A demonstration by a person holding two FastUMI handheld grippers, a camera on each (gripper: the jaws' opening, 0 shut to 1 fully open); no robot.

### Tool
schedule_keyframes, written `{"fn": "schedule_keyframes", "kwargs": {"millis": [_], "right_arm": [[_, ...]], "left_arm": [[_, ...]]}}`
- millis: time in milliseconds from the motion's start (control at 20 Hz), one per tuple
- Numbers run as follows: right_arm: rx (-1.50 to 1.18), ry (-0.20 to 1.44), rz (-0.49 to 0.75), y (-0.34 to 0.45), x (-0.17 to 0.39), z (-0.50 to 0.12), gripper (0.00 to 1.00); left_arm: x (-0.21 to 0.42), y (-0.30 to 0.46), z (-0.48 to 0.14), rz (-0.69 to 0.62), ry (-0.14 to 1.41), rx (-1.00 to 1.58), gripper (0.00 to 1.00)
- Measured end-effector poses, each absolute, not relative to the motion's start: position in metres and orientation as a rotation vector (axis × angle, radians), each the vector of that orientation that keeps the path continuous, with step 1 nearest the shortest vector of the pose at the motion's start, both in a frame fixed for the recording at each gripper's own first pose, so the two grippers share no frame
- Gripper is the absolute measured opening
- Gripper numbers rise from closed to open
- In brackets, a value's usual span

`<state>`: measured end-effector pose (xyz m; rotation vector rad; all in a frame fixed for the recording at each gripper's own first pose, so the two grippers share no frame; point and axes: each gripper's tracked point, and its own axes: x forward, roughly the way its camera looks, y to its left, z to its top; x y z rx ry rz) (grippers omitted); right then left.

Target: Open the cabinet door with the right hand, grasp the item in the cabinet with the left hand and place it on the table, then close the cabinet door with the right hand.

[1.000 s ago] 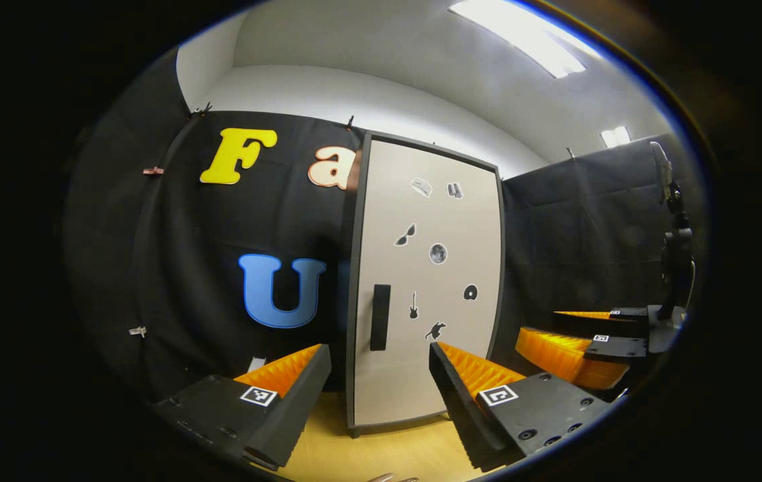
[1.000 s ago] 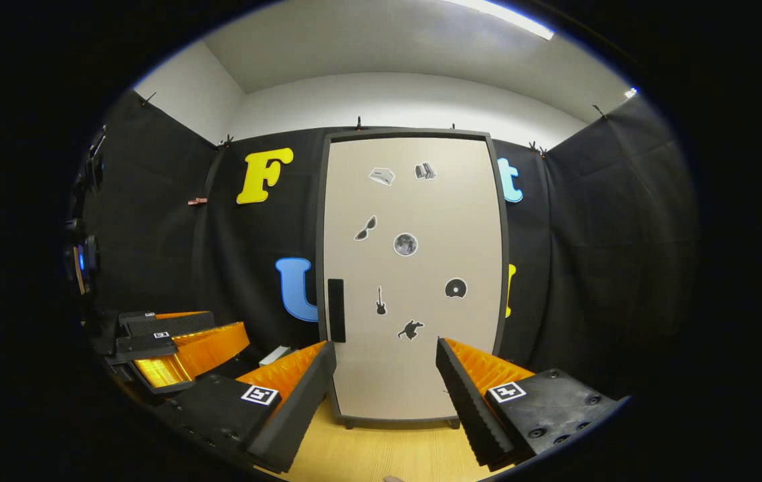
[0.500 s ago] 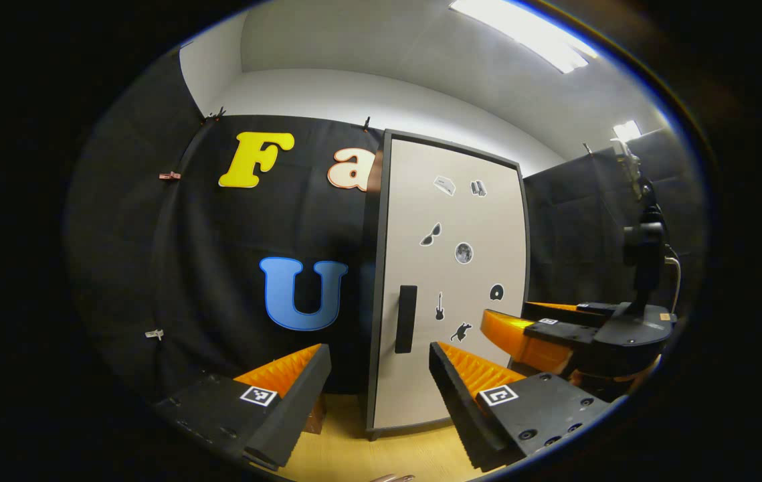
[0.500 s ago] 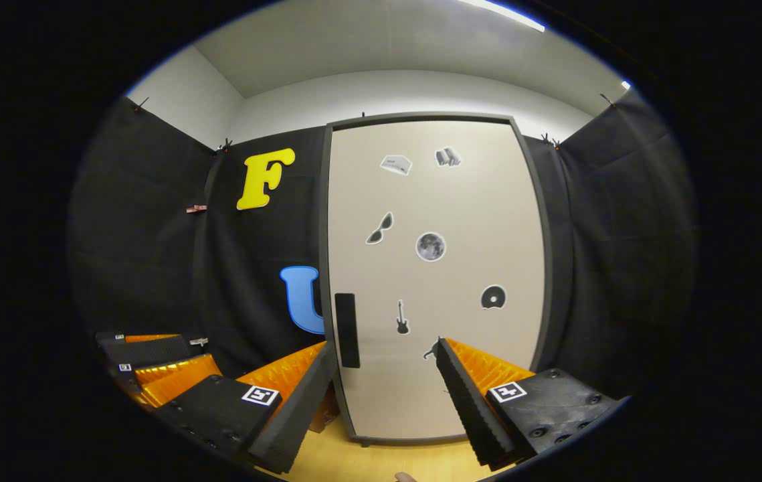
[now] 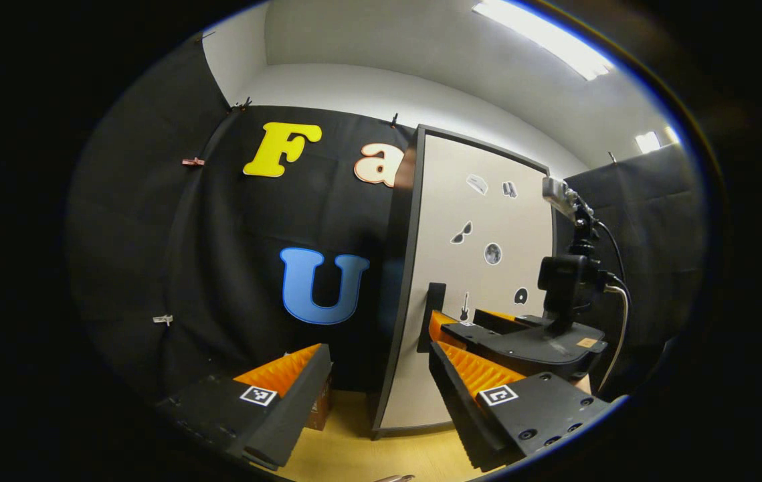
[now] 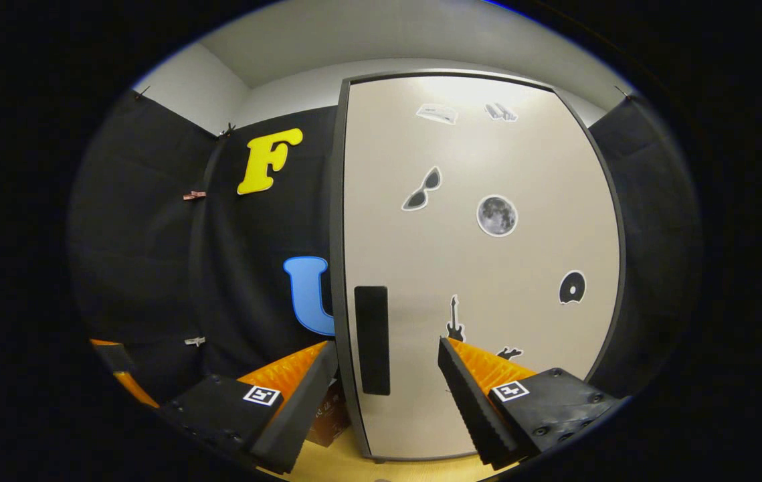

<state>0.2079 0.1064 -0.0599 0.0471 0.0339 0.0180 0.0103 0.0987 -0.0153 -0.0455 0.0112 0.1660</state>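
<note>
The right gripper [image 6: 387, 381] is spread wide and holds nothing, its fingers either side of the black handle [image 6: 372, 339] on the shut cabinet door [image 6: 488, 268], whose stickers carry no readable writing. The left gripper [image 5: 381, 388], equally wide and empty, hangs over the wooden table [image 5: 354, 455].

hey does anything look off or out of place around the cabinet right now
Nothing stands out. The cabinet door is shut and hangs straight, its stickers lie flat, and the black handle is intact. The right gripper is open in front of the handle. A small brown box sits on the table beside the cabinet, upright.
</note>
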Motion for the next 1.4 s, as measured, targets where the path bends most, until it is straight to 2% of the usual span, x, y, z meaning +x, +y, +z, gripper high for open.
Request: {"fn": "schedule_keyframes", "kwargs": {"millis": [300,450,550,600,650,750,800,850,900,950,1000,1300,1400], "right_arm": [[0.013,0.021,-0.031,0.115,0.242,-0.072,0.98],[-0.010,0.021,-0.062,0.120,0.251,-0.078,0.87],[-0.057,0.027,-0.119,0.112,0.256,-0.082,0.75],[-0.061,0.028,-0.117,0.116,0.257,-0.082,0.50],[-0.061,0.028,-0.128,0.116,0.258,-0.081,0.44],[-0.060,0.024,-0.151,0.115,0.257,-0.082,0.42],[-0.051,0.018,-0.152,0.115,0.258,-0.082,0.32],[-0.044,0.018,-0.152,0.115,0.259,-0.083,0.36],[-0.045,0.020,-0.148,0.115,0.257,-0.082,0.30],[-0.045,0.025,-0.144,0.115,0.258,-0.084,0.30],[-0.051,0.025,-0.141,0.114,0.257,-0.082,0.20],[-0.048,0.057,-0.085,0.117,0.242,-0.082,0.20],[-0.056,0.076,-0.055,0.118,0.232,-0.080,0.20]], "left_arm": [[0.009,0.117,-0.025,0.182,0.039,-0.047,0.93],[0.007,0.122,-0.027,0.177,0.045,-0.053,0.93],[0.003,0.129,-0.028,0.182,0.046,-0.055,0.93],[0.002,0.133,-0.028,0.192,0.045,-0.055,0.93],[-0.001,0.139,-0.026,0.204,0.039,-0.058,0.93],[-0.008,0.145,-0.025,0.221,0.031,-0.070,0.93],[-0.010,0.147,-0.027,0.227,0.030,-0.075,0.93],[-0.013,0.151,-0.028,0.236,0.033,-0.080,0.93],[-0.015,0.153,-0.029,0.243,0.035,-0.083,0.93],[-0.018,0.155,-0.028,0.247,0.035,-0.087,0.93],[-0.021,0.154,-0.028,0.245,0.034,-0.091,0.93],[-0.041,0.167,-0.015,0.277,0.031,-0.027,0.93],[-0.037,0.163,-0.013,0.247,0.027,-0.033,0.93]]}}
